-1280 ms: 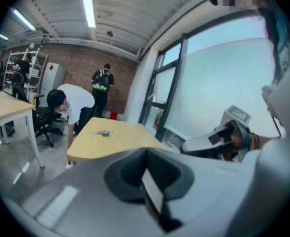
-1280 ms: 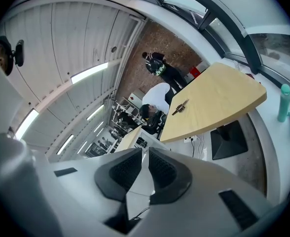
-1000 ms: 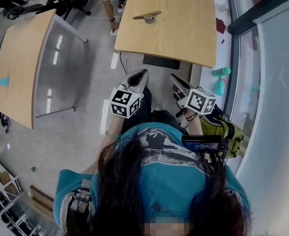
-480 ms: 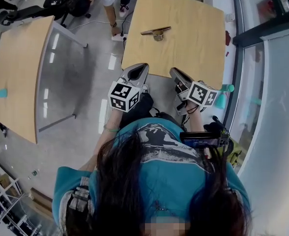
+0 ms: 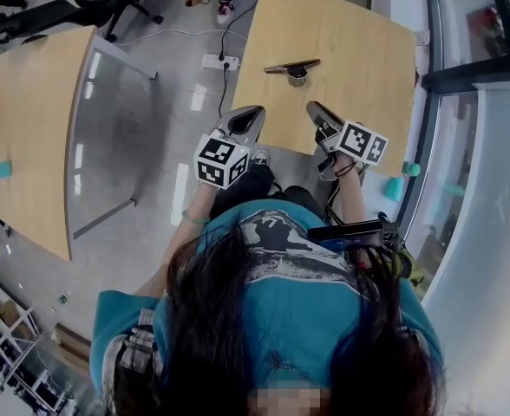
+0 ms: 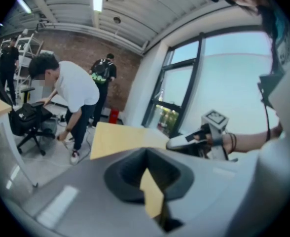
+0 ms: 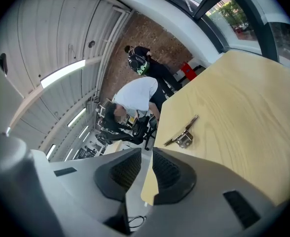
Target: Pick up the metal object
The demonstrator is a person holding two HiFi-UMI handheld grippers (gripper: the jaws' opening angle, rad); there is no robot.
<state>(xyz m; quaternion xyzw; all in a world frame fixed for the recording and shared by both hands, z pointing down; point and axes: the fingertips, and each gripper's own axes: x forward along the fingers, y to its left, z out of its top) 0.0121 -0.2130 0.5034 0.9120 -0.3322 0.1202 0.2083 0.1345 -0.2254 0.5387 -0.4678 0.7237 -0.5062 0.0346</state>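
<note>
We see one metal object on the desk, in the upper middle of the frame. Below it are our two claws, the left claw and the right claw, both clenched and empty.

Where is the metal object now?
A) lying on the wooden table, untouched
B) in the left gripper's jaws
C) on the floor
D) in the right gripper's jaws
A: the metal object lies on the wooden table, beyond the left gripper and right gripper.
</note>
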